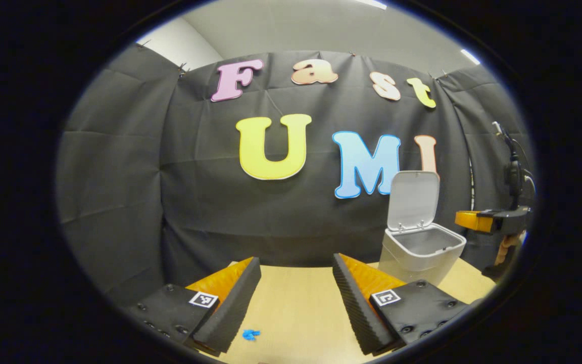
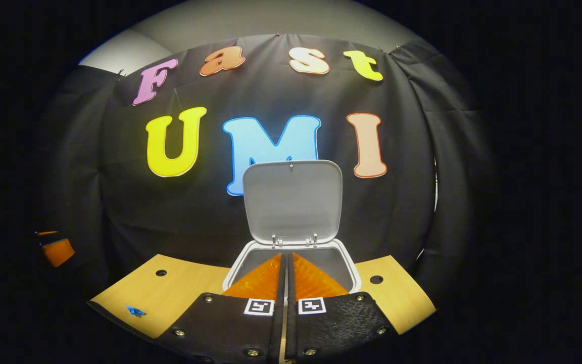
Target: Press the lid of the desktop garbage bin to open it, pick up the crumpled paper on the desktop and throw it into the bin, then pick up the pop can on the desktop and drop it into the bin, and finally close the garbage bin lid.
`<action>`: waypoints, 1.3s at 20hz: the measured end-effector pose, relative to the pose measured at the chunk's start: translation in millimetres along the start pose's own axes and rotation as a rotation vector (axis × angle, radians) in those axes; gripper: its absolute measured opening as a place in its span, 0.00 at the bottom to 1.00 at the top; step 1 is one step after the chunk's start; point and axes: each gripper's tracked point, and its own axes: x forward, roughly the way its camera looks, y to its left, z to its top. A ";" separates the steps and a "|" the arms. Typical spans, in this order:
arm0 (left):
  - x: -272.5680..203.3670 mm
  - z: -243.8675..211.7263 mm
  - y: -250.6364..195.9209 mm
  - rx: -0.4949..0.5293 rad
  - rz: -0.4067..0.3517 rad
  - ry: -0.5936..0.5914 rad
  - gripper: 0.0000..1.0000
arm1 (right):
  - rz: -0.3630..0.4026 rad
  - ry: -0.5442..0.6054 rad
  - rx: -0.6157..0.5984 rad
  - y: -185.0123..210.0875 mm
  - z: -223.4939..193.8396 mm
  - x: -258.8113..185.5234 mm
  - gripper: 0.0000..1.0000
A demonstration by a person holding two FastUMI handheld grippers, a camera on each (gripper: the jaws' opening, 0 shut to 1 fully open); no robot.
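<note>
A: Fingers on the right gripper (image 2: 286,268) are pressed together with nothing between them, tips poised over the open mouth of the bin (image 2: 354,275). Lid (image 2: 292,202) stands upright on its rear hinge, just beyond the tips

B: Left gripper (image 1: 296,293)?

A: Spread wide, holding nothing, low over the table (image 1: 296,313). Small blue scrap (image 1: 251,334) lies on the wood between its fingers. From that side the bin (image 1: 407,258) sits farther back and to its right, lid (image 1: 413,199) up, with the right gripper (image 1: 473,220) hovering beside the rim

B: Paper and can?

A: Neither visible on the desk from these angles; inside of the bin is hidden past the rim, so can't confirm they're in. My read: we're at the closing step

B: How to close it cleanly?

A: Keep the right one closed and use it as a blunt pusher. Go up and behind the lid's top edge, tip it forward, then follow it down and press near the front until it latches. Avoid the hinges, and don't shove the bin sideways
</note>
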 end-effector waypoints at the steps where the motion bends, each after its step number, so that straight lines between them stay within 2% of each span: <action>1: 0.6 -7.8 4.8 0.001 -0.005 0.006 0.99 | -0.001 -0.006 0.000 1.8 3.4 -3.2 0.04; 2: 2.1 -14.6 9.4 0.001 -0.011 0.011 0.99 | -0.002 -0.010 0.000 4.8 6.3 -6.0 0.04; 3: 5.1 -22.9 14.3 0.000 -0.017 0.017 0.95 | -0.002 -0.015 0.001 7.7 10.2 -9.2 0.03; 10: 21.1 -103.6 59.4 -0.035 -0.020 0.115 0.94 | -0.026 -0.034 -0.003 24.3 24.6 -27.9 0.03; 16: 41.5 -184.5 89.8 -0.042 -0.026 0.215 0.95 | -0.078 -0.022 -0.039 27.3 31.7 -31.7 0.04; 17: 45.7 -198.7 93.9 -0.044 -0.029 0.234 1.00 | -0.085 -0.018 -0.045 28.7 33.5 -31.8 0.04; 18: 50.3 -212.5 98.4 -0.047 -0.031 0.254 1.00 | -0.093 -0.014 -0.051 29.8 32.6 -33.5 0.04; 19: 55.6 -226.3 103.2 -0.048 -0.031 0.273 0.95 | -0.100 -0.008 -0.056 31.2 32.1 -34.3 0.03; 20: 60.8 -239.5 107.9 -0.047 -0.032 0.294 1.00 | -0.105 -0.001 -0.061 32.5 30.2 -35.2 0.03; 23: 75.4 -282.7 118.2 -0.045 -0.034 0.358 1.00 | -0.127 0.024 -0.090 33.1 24.7 -40.5 0.03; 24: 81.1 -294.7 122.0 -0.045 -0.033 0.376 0.95 | -0.135 0.030 -0.100 32.2 23.1 -43.0 0.03; 25: 86.4 -309.0 124.4 -0.041 -0.029 0.398 1.00 | -0.143 0.035 -0.109 30.8 23.0 -45.2 0.03; 26: 91.7 -323.6 127.2 -0.038 -0.027 0.423 1.00 | -0.151 0.040 -0.117 29.1 21.1 -47.9 0.03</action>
